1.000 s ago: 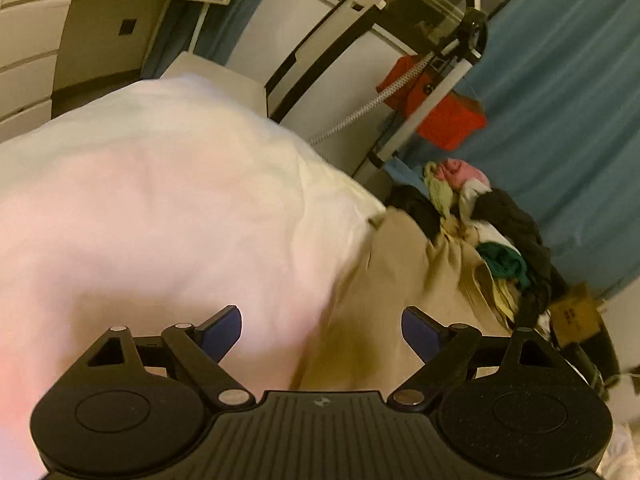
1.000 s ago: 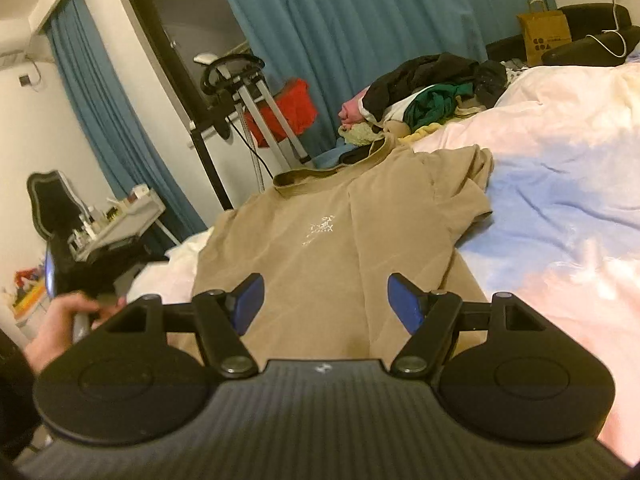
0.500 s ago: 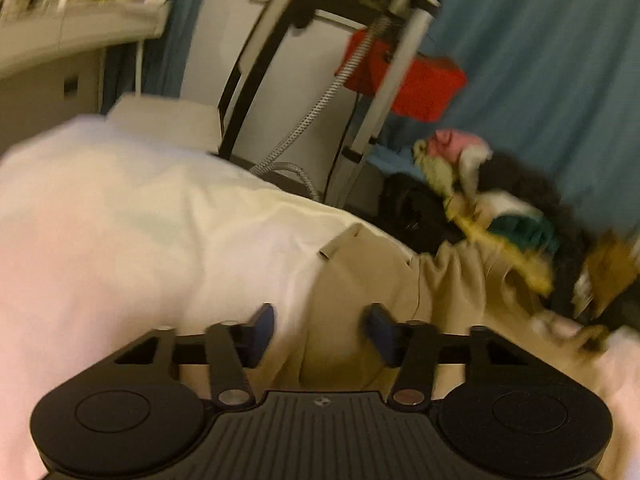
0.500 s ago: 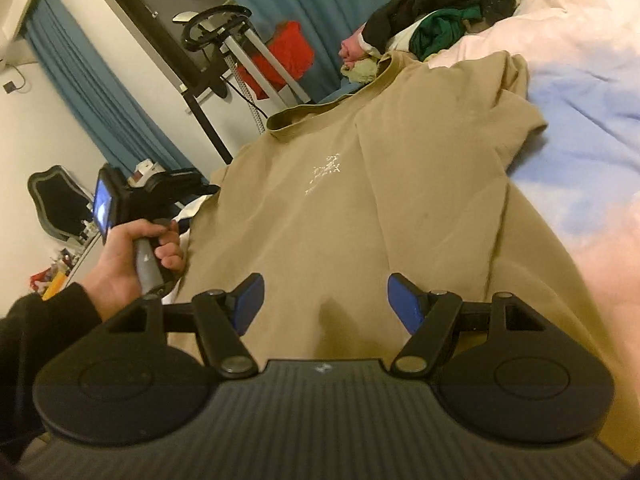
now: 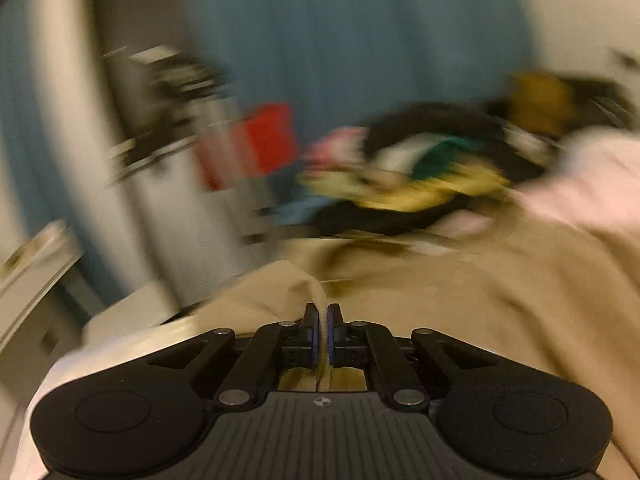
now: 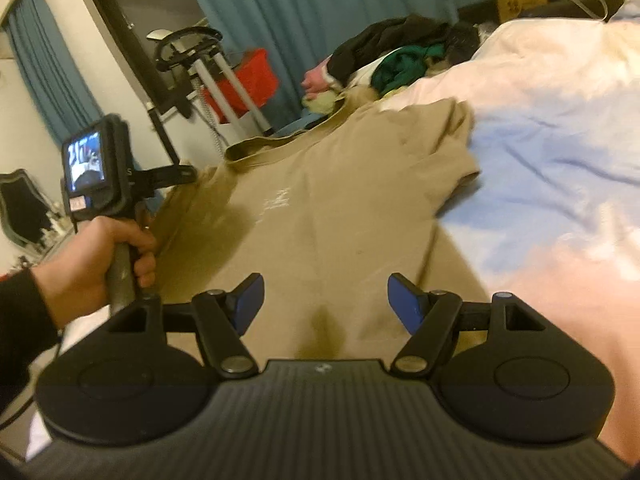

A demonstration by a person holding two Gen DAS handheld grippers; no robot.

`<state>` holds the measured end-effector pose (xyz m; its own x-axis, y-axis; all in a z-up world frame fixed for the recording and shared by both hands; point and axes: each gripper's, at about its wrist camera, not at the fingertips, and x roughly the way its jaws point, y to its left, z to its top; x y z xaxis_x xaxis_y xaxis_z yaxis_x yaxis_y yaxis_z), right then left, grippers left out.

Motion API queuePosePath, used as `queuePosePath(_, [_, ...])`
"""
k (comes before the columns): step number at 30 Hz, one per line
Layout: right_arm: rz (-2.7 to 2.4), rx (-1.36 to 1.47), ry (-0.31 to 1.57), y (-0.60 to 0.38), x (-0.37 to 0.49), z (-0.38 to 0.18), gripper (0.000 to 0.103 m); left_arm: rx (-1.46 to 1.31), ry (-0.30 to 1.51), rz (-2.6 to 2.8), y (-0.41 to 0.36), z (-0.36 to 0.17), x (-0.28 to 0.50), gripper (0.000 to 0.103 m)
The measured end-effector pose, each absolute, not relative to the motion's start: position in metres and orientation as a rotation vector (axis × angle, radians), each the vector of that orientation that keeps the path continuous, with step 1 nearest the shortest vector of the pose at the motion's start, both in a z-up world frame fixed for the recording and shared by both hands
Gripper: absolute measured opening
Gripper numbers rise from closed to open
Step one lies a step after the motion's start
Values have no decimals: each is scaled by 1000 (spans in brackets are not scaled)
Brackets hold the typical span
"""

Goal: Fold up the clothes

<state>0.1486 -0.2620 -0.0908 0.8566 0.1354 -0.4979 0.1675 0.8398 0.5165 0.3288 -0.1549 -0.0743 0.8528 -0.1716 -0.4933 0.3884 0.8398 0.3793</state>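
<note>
Left wrist view shows the left tongs (image 5: 323, 316) clenched on a raised edge of the tan cotton T-shirt (image 6: 320, 216) spread on the pale bed cover (image 6: 560, 152), seemingly to fold it, while the right tongs (image 6: 326, 300) hover released above its lower part.

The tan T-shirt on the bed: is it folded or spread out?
Spread out. The tan T-shirt lies flat, collar and one sleeve visible; the left hand-held gripper pinches one edge.

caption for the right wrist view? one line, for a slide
Open right gripper hovers over the tan T-shirt spread on the bed while the left hand holds the left gripper at its sleeve side.
</note>
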Motion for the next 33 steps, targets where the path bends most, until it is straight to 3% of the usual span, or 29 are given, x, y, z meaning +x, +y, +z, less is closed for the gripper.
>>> queuePosePath(5, [-59,572,558,-268,148,-93,71,523,568,-498,-188,-95,301,28])
queuePosePath(7, [-60,578,562,-270,151,-95,71,461,589,-536,-177,-90,295,43])
queuePosePath(10, [-59,578,568,-269,154,-97,71,364,568,-560,-143,-76,287,53])
queuePosePath(15, [-64,586,575,-271,157,-100,71,112,542,-465,-72,-55,309,61])
queuePosePath(19, [-63,586,582,-269,161,-103,71,75,543,-421,-48,-58,337,62])
queuePosePath(26, [-64,543,589,-262,167,-108,71,79,552,-450,-66,-67,363,55])
queuePosePath(30, [-71,499,583,-258,168,-109,71,59,554,-419,-76,-67,366,11])
queuePosePath(33, [-78,472,585,-255,169,-110,71,-16,555,-396,-64,-56,370,5])
